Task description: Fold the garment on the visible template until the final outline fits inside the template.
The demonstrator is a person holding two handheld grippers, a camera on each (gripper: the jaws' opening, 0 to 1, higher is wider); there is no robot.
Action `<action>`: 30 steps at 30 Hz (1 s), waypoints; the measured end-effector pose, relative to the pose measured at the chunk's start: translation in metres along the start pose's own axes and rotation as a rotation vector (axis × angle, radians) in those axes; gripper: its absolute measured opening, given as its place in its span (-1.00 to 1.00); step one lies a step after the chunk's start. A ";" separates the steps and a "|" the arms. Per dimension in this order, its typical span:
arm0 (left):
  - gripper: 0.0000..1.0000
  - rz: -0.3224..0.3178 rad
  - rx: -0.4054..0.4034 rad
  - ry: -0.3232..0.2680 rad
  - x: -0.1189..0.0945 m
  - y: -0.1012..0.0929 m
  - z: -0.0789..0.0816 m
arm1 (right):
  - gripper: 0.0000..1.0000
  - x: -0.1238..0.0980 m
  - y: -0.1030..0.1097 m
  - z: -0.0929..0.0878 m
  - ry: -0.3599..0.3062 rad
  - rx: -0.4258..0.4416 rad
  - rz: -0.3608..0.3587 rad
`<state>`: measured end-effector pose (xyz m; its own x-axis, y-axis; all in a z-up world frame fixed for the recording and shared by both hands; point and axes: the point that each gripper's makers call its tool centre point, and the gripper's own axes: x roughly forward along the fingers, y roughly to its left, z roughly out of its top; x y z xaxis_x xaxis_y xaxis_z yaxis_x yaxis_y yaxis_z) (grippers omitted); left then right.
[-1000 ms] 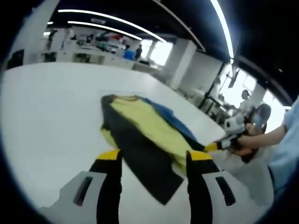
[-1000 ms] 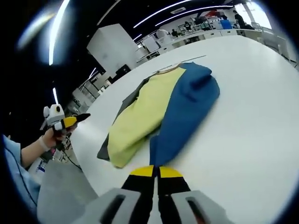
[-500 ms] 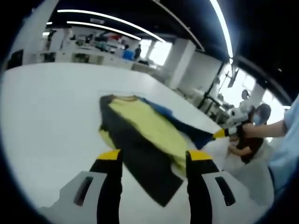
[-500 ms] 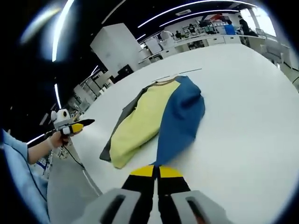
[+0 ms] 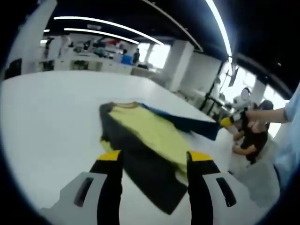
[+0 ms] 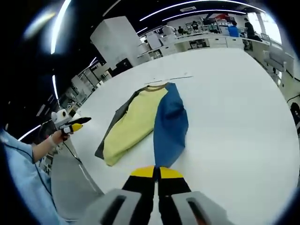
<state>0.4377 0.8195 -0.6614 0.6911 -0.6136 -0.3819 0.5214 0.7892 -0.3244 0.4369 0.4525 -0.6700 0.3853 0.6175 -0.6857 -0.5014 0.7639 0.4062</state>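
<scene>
Blue sleeve point(image 6: 169, 129) — right tool point(image 6: 156, 172) clamped

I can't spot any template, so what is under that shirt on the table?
Around the shirt only the bare white table shows. The cloth hides whatever lies beneath it. The right hand-held gripper, shut, pinches the blue sleeve and lifts its end.

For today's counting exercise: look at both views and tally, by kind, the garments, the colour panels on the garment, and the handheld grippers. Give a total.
Garments: 1, the shirt on the white table.
Colour panels: 3, yellow, blue, dark grey.
Grippers: 2, the left gripper, jaws apart, and the right gripper, shut on the blue hem.
Total: 6.
</scene>
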 end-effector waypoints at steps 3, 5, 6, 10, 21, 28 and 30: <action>0.02 -0.001 -0.006 0.002 0.005 0.002 0.000 | -1.00 -0.008 -0.003 0.011 0.015 -0.015 0.003; 0.02 0.000 -0.003 0.010 0.006 -0.002 -0.002 | -1.00 -0.012 -0.005 0.016 0.036 0.008 0.032; 0.02 -0.001 -0.004 0.011 0.005 -0.003 -0.002 | -1.00 -0.014 -0.006 0.020 0.048 0.021 0.052; 0.01 0.007 -0.008 0.014 0.007 -0.004 -0.004 | -1.00 -0.021 -0.017 0.036 0.053 0.023 0.048; 0.01 0.069 -0.064 0.012 0.000 0.002 -0.011 | -1.00 -0.019 -0.074 0.057 0.100 0.086 0.022; 0.01 0.123 -0.093 0.018 -0.010 0.007 -0.019 | -1.00 -0.020 -0.113 0.064 0.122 0.109 -0.008; 0.01 0.138 -0.099 0.016 -0.012 0.011 -0.020 | -1.00 -0.020 -0.126 0.066 0.127 0.121 -0.018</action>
<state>0.4246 0.8349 -0.6778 0.7444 -0.5002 -0.4423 0.3695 0.8604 -0.3511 0.5431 0.3562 -0.6673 0.2884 0.5806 -0.7614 -0.3951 0.7965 0.4577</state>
